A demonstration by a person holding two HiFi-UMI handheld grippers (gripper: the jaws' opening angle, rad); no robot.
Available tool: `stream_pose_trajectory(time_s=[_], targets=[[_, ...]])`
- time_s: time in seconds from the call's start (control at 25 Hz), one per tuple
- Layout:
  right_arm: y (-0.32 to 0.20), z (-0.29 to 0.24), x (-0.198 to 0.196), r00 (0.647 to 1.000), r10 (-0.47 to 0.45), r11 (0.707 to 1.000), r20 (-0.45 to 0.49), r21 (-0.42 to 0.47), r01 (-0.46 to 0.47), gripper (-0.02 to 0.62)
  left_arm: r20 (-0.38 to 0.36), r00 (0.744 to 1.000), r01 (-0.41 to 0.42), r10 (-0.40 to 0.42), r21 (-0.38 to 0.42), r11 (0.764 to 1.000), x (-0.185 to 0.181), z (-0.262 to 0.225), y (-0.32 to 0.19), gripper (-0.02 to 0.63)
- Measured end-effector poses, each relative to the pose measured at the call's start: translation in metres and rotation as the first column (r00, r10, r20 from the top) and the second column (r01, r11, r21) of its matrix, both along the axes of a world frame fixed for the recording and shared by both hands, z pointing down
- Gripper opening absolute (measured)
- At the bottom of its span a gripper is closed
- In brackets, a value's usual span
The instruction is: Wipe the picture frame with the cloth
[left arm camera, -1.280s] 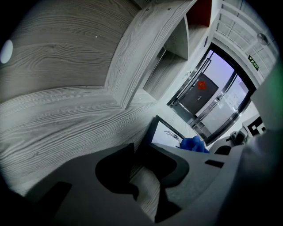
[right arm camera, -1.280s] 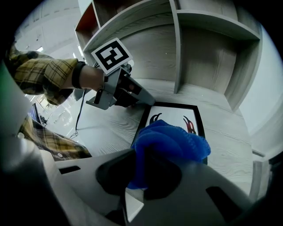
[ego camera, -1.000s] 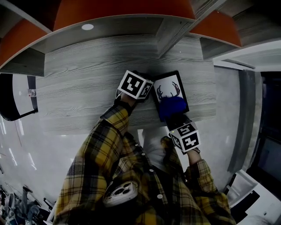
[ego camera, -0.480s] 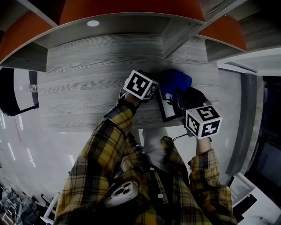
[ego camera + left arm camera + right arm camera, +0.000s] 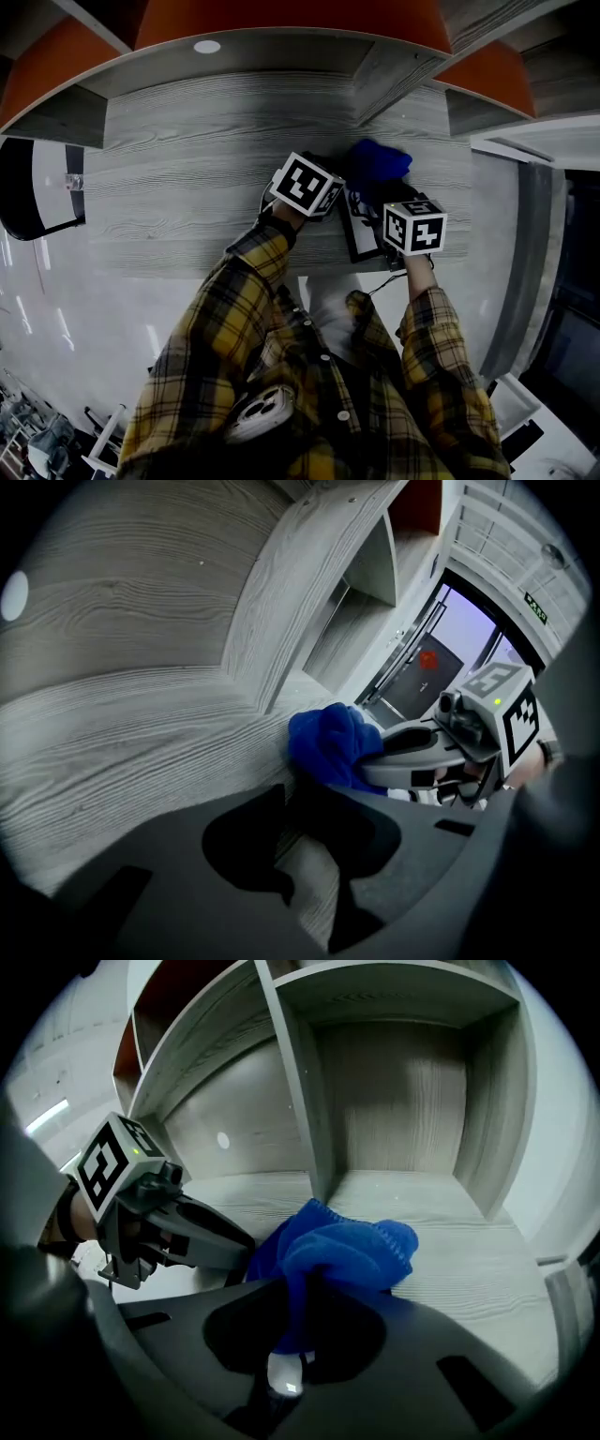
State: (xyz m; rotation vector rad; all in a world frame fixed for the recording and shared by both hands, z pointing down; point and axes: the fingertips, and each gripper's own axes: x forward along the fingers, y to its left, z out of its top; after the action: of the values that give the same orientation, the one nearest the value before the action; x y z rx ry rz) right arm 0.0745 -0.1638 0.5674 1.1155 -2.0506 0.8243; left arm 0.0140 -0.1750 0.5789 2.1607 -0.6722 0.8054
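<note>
On the tabletop [image 5: 187, 169] the frame [image 5: 361, 234] lies flat, long axis running away from the person. Right tool [image 5: 300, 1307] is clenched on the blue cloth [image 5: 380, 159] at the frame's far end, so I'd guess the next stroke runs toward the body. Left tool [image 5: 314, 808] looks pinched on the frame's left edge, just beside the cloth. Shelf divider [image 5: 375, 70] sits close behind.

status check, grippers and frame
Left gripper clamped on picture frame, left edge. Right gripper shut on blue cloth, cloth at frame's far end. No obstruction visible.
</note>
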Motion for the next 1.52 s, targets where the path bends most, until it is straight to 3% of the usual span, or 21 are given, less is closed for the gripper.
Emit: stream_pose_trajectory(time_s=[0.32,0.96,1.4,1.52], targets=[[0.018,0.001,0.007,1.000,-0.015,0.998,-0.005,-0.060,0.015,0.048,-0.002,1.000,0.005,-0.005,-0.001,1.000,0.000,0.000,0.000,0.097],[0.107,0.000,0.037,0.999,-0.029,0.988,-0.046,-0.152,0.022,0.048,-0.001,1.000,0.007,-0.007,0.001,1.000,-0.001,0.000,0.000,0.097],[0.145,-0.002,0.055,0.999,0.006,0.983,-0.047,-0.183,-0.015,0.048,-0.003,1.000,0.009,-0.009,-0.002,1.000,-0.001,0.000,0.000,0.097],[0.138,-0.017,0.054,0.999,0.002,0.989,-0.043,-0.147,-0.008,0.048,-0.006,1.000,0.007,-0.007,-0.005,1.000,0.000,0.000,0.001,0.097]])
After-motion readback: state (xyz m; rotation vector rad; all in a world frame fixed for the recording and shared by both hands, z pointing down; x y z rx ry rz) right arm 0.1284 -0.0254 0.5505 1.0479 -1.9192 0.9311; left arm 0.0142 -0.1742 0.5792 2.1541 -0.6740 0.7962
